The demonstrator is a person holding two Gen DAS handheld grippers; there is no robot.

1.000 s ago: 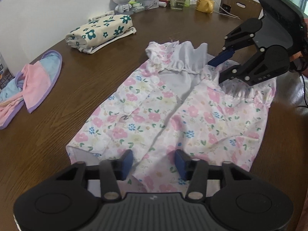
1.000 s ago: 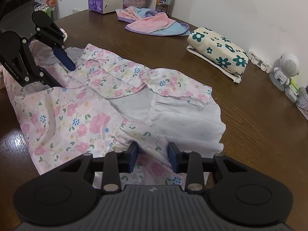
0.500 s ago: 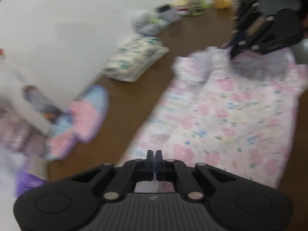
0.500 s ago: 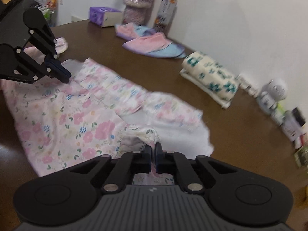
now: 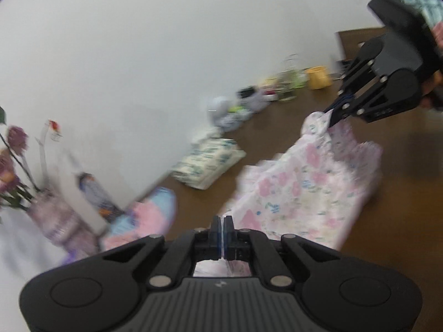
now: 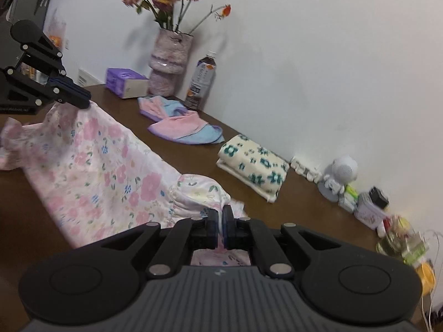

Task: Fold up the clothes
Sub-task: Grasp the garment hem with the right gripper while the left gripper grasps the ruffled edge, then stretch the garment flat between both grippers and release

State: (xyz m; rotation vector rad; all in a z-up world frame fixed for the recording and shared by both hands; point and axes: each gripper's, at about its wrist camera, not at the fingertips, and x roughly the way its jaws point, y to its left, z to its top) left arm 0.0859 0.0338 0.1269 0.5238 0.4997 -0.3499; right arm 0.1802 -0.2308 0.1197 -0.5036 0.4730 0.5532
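A pink floral garment (image 5: 301, 193) (image 6: 105, 166) hangs stretched between my two grippers, lifted off the brown table (image 6: 304, 207) with its lower edge still trailing on it. My left gripper (image 5: 223, 222) is shut on one end of the cloth; in the right wrist view it shows at the upper left (image 6: 81, 101), pinching the fabric. My right gripper (image 6: 221, 215) is shut on the other end, and in the left wrist view it sits at the upper right (image 5: 332, 112) clamping a bunched corner.
Along the wall stand a folded cream cloth with teal flowers (image 6: 252, 167), a pink and blue cloth (image 6: 182, 127), a bottle (image 6: 200, 80), a vase of flowers (image 6: 169, 63), a purple tissue box (image 6: 124, 81), a small white figure (image 6: 340, 174) and clutter at the far right.
Both grippers went from open over the flat garment to shut on its two ends, then rose and tilted up, lifting the cloth off the table.
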